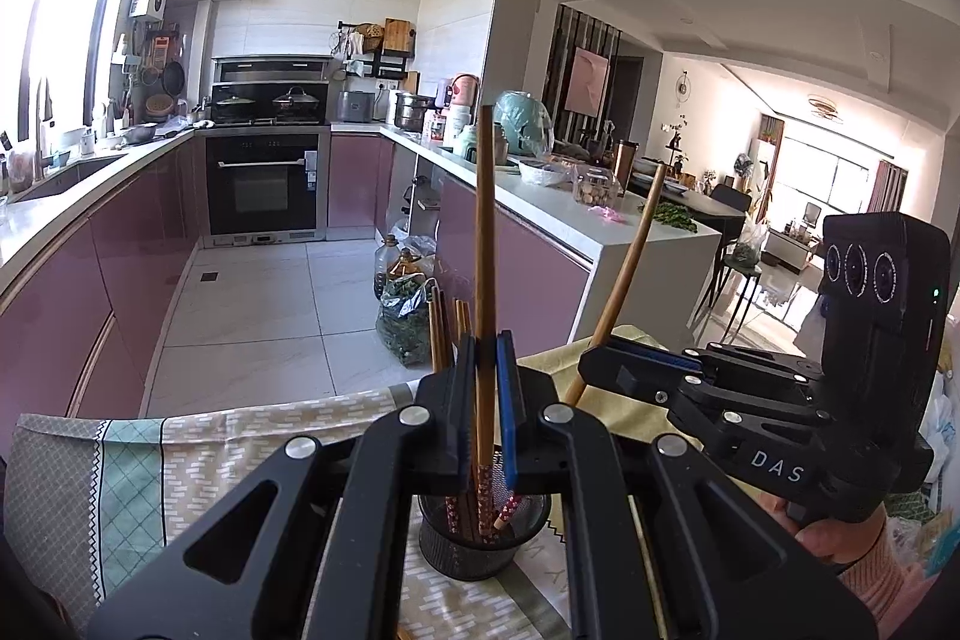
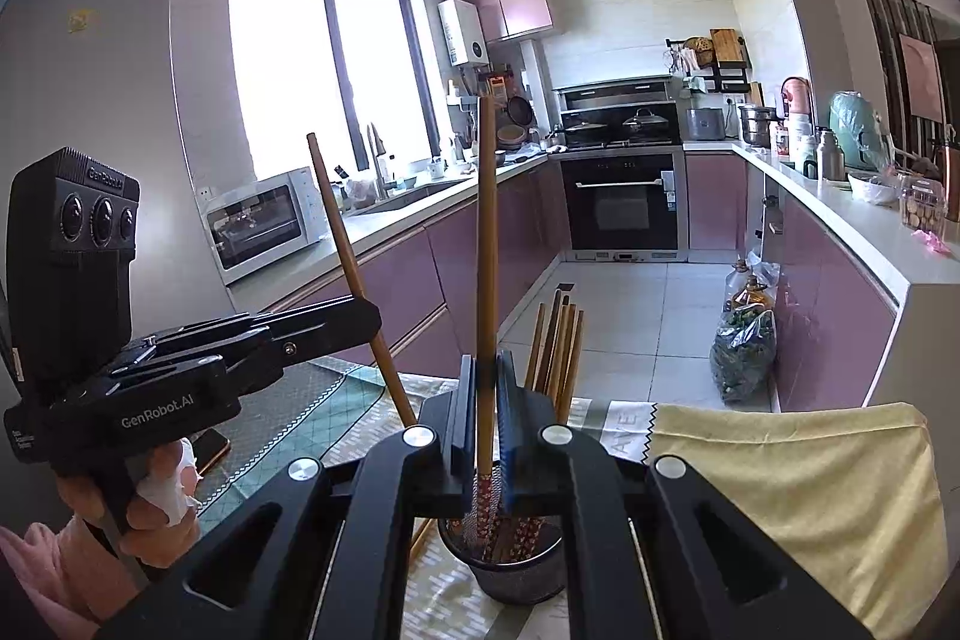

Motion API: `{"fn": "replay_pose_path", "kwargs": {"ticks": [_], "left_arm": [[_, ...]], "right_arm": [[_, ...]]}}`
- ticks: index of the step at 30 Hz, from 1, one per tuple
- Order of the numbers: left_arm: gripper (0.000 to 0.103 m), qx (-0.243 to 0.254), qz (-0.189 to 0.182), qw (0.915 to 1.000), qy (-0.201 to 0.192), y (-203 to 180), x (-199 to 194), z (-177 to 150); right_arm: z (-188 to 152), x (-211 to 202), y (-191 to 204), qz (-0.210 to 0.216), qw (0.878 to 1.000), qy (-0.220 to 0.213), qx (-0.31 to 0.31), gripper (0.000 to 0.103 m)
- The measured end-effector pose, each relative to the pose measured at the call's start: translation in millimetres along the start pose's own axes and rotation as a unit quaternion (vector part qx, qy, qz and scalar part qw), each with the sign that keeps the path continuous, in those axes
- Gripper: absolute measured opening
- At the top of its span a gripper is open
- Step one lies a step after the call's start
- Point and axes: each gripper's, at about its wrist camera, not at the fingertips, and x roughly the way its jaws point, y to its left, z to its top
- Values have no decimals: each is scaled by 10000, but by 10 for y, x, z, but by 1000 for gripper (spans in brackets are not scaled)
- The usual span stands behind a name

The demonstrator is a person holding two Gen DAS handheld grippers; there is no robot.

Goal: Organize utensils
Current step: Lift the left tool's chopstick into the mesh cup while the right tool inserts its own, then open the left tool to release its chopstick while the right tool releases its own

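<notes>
Both grippers, left [image 1: 487,388] and right [image 2: 486,400], are clamped on 1 chopstick [image 1: 483,244] each over the mesh cup [image 1: 480,538]. We risk tipping that cup if a patterned tip snags its rim.

Left tongs [image 1: 487,376] are clamped shut on an upright chopstick [image 1: 483,244], pointing slightly downward. Right tongs [image 2: 485,388] are likewise closed on a second chopstick [image 2: 486,244], at a similar downward pitch. Both are held side by side, each by a hand [image 2: 150,496] in a pink sleeve [image 1: 882,574].
</notes>
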Motion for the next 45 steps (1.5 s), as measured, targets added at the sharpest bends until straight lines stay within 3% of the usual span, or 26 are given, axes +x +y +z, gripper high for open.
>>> {"fn": "replay_pose_path", "kwargs": {"ticks": [31,45], "left_arm": [[8,155,242,9933,1116,184,759,-408],[8,76,216,9923,1214,253,941,-410]], "right_arm": [[-308,678,-82,-132,9943,1044,170,6],[-309,853,-153,-201,9925,1161,319,6]]}}
